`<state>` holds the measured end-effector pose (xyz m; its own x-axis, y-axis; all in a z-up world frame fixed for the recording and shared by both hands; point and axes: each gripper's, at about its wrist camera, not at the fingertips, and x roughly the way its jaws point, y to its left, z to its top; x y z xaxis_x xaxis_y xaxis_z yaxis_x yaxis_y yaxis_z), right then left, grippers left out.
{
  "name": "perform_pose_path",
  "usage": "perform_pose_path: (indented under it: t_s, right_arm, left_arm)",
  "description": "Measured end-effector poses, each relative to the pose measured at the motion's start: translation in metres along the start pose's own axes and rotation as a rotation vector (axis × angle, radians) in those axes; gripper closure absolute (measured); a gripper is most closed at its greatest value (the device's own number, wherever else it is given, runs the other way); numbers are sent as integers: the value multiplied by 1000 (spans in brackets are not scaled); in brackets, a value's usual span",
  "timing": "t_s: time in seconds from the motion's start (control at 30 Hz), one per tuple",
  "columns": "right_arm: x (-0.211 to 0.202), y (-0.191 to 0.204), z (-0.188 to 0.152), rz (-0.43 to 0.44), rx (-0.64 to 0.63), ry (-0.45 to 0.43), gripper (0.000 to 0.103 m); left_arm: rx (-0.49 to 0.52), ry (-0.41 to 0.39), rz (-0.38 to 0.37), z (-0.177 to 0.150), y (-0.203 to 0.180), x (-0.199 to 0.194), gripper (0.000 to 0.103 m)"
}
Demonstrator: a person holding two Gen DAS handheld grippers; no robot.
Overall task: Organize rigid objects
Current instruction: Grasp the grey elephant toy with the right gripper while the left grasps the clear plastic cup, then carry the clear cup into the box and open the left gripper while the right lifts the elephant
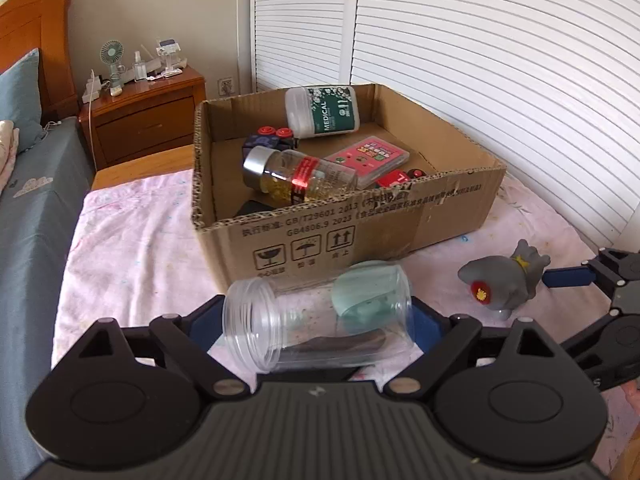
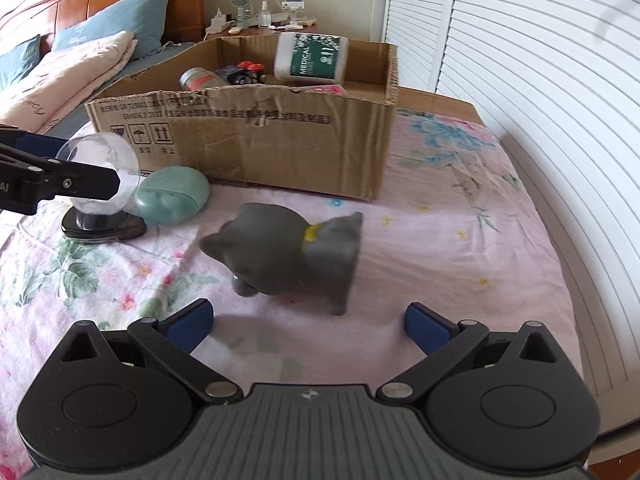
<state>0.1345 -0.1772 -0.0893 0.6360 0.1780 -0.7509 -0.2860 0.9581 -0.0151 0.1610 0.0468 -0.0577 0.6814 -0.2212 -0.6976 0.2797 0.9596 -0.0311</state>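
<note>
A clear plastic jar lies on its side between the blue pads of my left gripper, which touch its mouth and its base. The right wrist view shows this jar just above a flat black object, with the left gripper around it. Beside it rests a mint-green case. A grey toy animal with a yellow collar stands on the pink sheet. My right gripper is open just short of it, holding nothing. The cardboard box behind holds several items.
In the box are a white medical bottle, a silver-capped glass bottle and a pink case. White louvred doors line the right side. A wooden bedside table and a second bed with pillows are on the left.
</note>
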Motion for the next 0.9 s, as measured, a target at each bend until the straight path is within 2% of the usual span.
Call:
perform_pose_path:
  t_s: [0.2, 0.37, 0.47, 0.53, 0.63, 0.9]
  right_arm:
    - [4, 8, 10, 34, 51, -21, 0]
    - [6, 14, 18, -19, 44, -48, 0]
    - [6, 14, 22, -35, 46, -50, 5]
    - [6, 13, 24, -41, 54, -45, 17]
    - [6, 13, 26, -50, 53, -30, 22]
    - [-1, 16, 30, -18, -21, 1, 25]
  left_arm:
    - [22, 7, 18, -4, 6, -10, 12]
    - [34, 16, 12, -7, 8, -12, 12]
    - [40, 18, 1, -7, 8, -13, 12]
    - [44, 21, -6, -7, 8, -13, 12]
    - [53, 25, -15, -7, 8, -13, 12]
    - [98, 48, -35, -1, 7, -18, 12]
